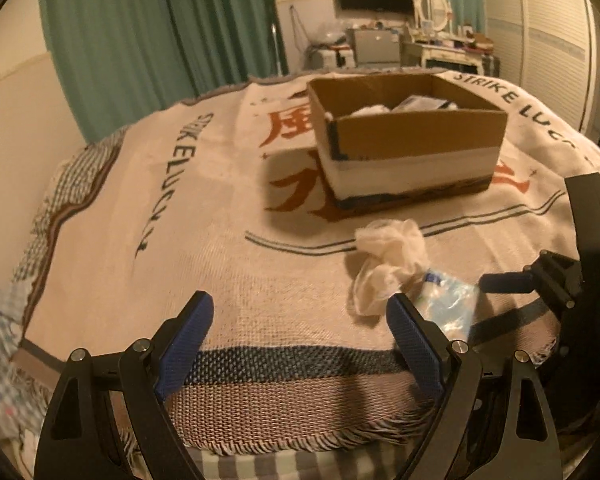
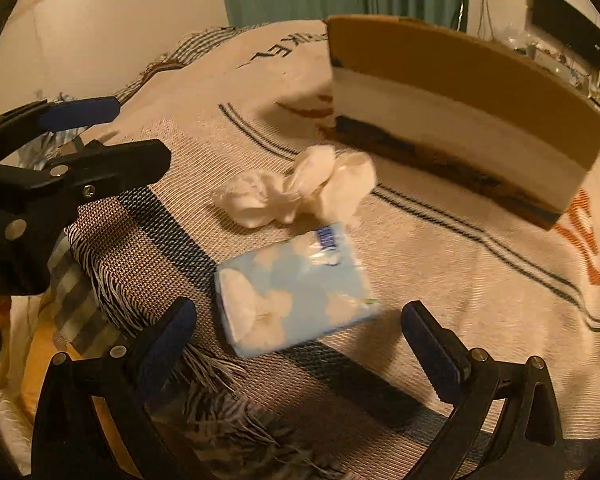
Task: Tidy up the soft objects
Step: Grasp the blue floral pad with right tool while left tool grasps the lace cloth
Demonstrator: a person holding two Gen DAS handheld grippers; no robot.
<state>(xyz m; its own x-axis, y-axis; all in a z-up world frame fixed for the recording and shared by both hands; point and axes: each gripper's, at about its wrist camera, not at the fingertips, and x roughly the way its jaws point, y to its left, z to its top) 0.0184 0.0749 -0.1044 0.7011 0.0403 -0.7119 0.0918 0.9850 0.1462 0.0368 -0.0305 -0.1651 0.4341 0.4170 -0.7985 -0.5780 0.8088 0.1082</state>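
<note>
Right wrist view: right gripper [image 2: 300, 320] spread wide, empty, over light-blue flowered tissue pack [image 2: 296, 300]; left gripper [image 1: 300, 320] likewise agape, empty, beside crumpled white tissue [image 1: 387, 260]

Crumpled white tissue [image 2: 296, 194], loose wad of twisted lobes, lies on the blanket between box and pack, apart from the box and just beside the pack's far end.

Tissue pack [image 2: 296, 288]: flat soft rectangle, pale blue wrapper with white flower print, blue-and-white label at the far end. Lies flat, skewed, near the fringed blanket edge. Partly hidden in the left wrist view.

Cardboard box [image 1: 415, 134]: open top, brown upper wall, white band below, dark strip at base. Sits upright on the blanket, beyond tissue and pack. White and pale blue soft items [image 1: 403, 105] show inside, low against the walls.
</note>
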